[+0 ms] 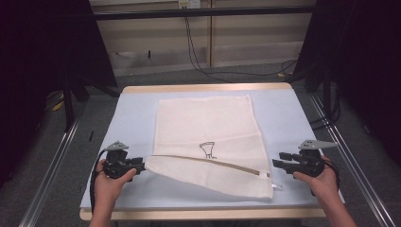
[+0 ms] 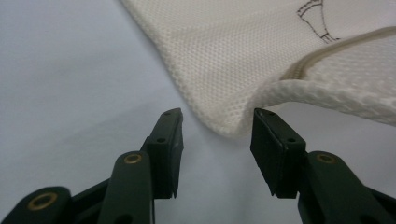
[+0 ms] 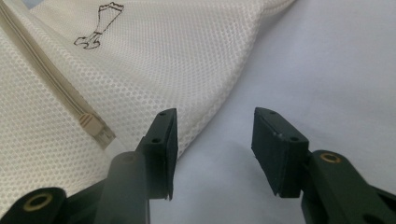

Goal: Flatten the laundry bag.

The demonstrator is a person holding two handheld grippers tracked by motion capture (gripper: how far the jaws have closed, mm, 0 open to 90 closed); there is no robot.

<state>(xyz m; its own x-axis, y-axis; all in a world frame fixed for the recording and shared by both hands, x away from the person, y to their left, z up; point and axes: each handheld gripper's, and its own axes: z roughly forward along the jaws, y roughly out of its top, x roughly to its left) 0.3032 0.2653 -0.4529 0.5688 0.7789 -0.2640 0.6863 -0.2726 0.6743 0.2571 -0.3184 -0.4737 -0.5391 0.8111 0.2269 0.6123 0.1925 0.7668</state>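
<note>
Both pairs of jaws stand wide apart with nothing between them: my left gripper [image 2: 215, 122] has its pads spread to either side of a folded corner of cloth without touching it, and my right gripper [image 3: 212, 125] is just as far open over bare surface. Ahead of both lies the table [image 1: 283, 109], covered in a pale blue-white sheet. On it the white mesh bag [image 1: 208, 127] lies flat between the two grippers, its near edge folded over in a long diagonal flap. From my left jaws, the bag's rounded corner [image 2: 233, 126] sits just beyond the gap, leaning toward the right-hand pad. From my right jaws, the bag's edge passes just beside the left-hand pad and runs away up and to the right. The beige zipper [image 3: 51, 84] runs along the flap, left of my right jaws, ending in a small tab [image 3: 95, 128] near the left-hand pad. A small outline drawing [image 1: 207, 149] is printed mid-bag.
</note>
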